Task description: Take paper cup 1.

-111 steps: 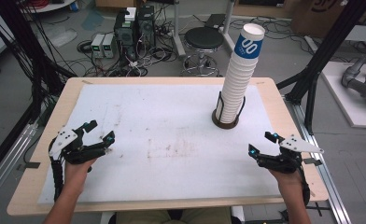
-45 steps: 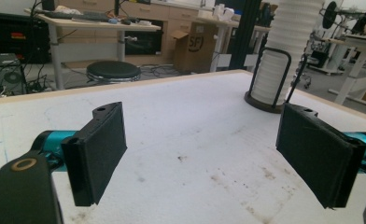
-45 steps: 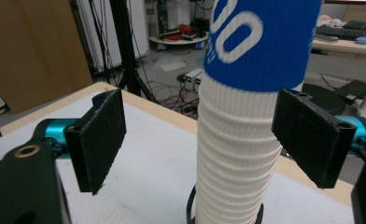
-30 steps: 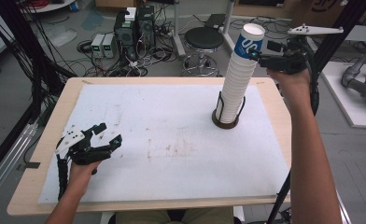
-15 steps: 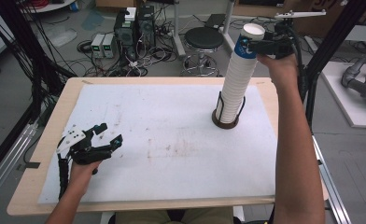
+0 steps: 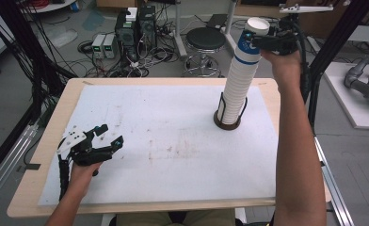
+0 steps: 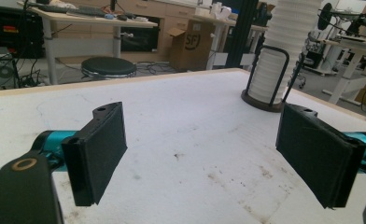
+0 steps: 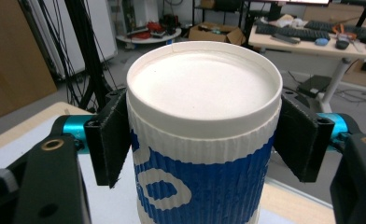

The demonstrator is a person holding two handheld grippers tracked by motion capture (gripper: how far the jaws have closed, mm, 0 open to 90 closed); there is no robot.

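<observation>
A tall stack of white ribbed paper cups (image 6: 236,89) stands in a dark round holder (image 6: 227,123) at the back right of the table. Its top cup (image 6: 248,54) carries a blue band. My right gripper (image 6: 260,43) is raised to that cup, and in the right gripper view its pads (image 8: 111,140) press both sides of the top cup (image 8: 204,154) just under the rim. My left gripper (image 6: 111,134) rests open near the front left of the white sheet (image 6: 173,127). The left gripper (image 7: 204,154) has nothing between its jaws, with the stack (image 7: 277,60) beyond at the right.
The right forearm (image 6: 293,141) reaches up along the table's right side. A black frame post (image 6: 316,89) stands just behind it. Beyond the far edge are a round stool (image 6: 205,37), electronics boxes (image 6: 105,44) and cables on the floor.
The right gripper rose from the table's front right to the stack's top, then slid left until its jaws closed around the top cup. The left gripper barely moved.
</observation>
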